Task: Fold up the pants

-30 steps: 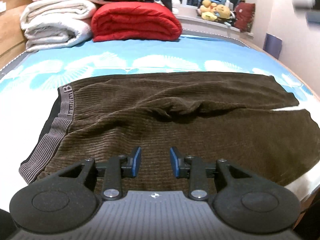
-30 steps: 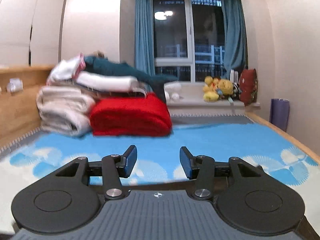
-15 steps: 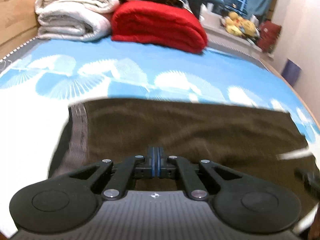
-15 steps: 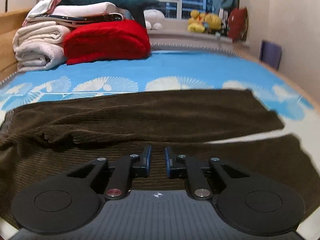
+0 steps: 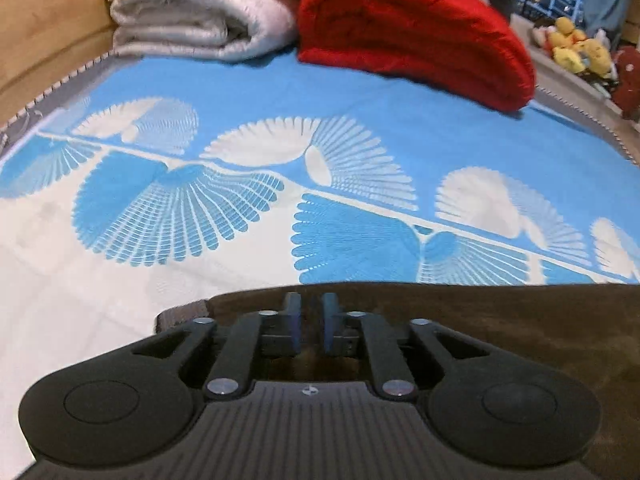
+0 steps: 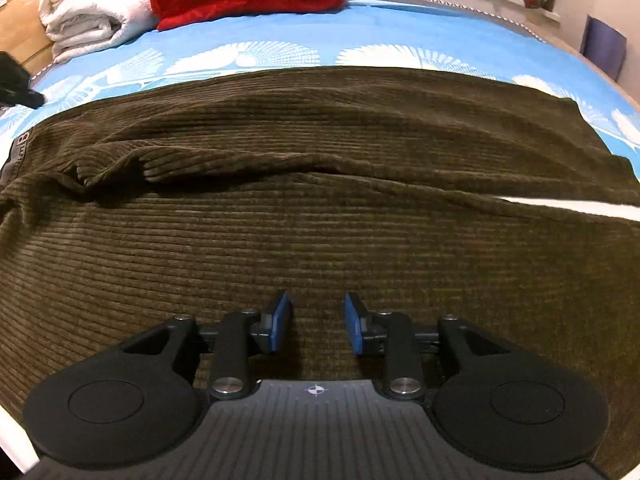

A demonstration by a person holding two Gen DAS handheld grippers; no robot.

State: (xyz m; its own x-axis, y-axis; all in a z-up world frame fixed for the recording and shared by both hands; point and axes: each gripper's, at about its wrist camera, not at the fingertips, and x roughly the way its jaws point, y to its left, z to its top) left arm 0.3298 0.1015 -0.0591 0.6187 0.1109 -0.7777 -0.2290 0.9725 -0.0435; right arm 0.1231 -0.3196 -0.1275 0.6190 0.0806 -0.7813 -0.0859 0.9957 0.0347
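Closest in the right wrist view, the right gripper (image 6: pixel 316 322) hangs low over the pants (image 6: pixel 320 200) with its blue-padded fingers spread apart and nothing between them. The pants are dark brown corduroy, spread flat across the bed (image 6: pixel 440 40), legs running sideways; a rumpled fold crosses the cloth beyond the gripper, and the waistband (image 6: pixel 18 150) lies at the pants' left end.

In the left wrist view, the left gripper (image 5: pixel 308 326) sits at the far edge of the pants (image 5: pixel 500 320), near the waistband corner (image 5: pixel 182 314). Its fingers stand a narrow gap apart with brown cloth showing between them; whether they pinch it cannot be told.

Beyond the pants stretches the blue and white patterned bed cover (image 5: pixel 240 200). Past that, at the bed's far end, lie a folded red blanket (image 5: pixel 412 28) and, left of it, stacked white blankets (image 5: pixel 192 12). Stuffed toys (image 5: pixel 576 48) sit to the right of the red blanket.
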